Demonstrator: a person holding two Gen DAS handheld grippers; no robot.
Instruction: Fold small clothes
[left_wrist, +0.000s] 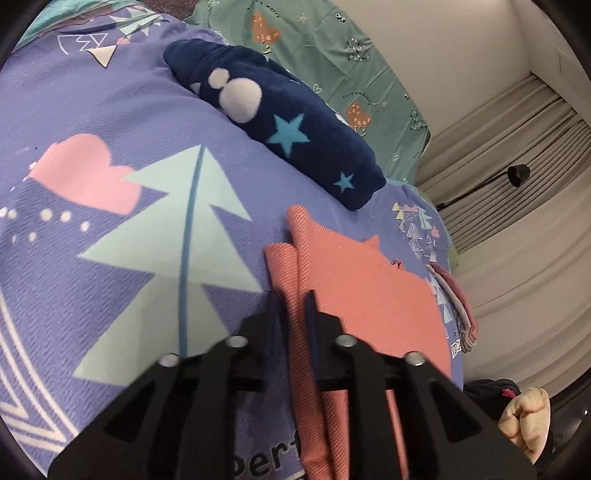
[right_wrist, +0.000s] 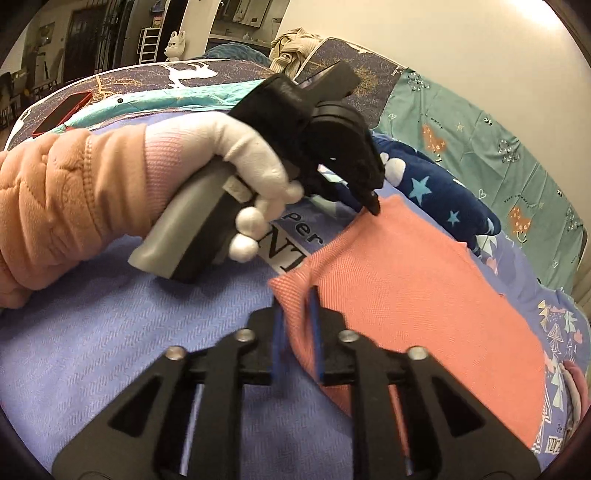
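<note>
Purple patterned bedspread (left_wrist: 110, 122) is spread across the bed; no containers are seen. A teal quilt (left_wrist: 332, 44) lies beyond it. A navy star-print fleece (left_wrist: 295, 133) is laid on the bedspread, just beside the far edge of the coral cloth (right_wrist: 424, 280), which lies flat on the bedspread. Left gripper (left_wrist: 293, 299) is clamped on a bunched corner of the cloth. Right gripper (right_wrist: 297, 295) is closed on the near corner.
</note>
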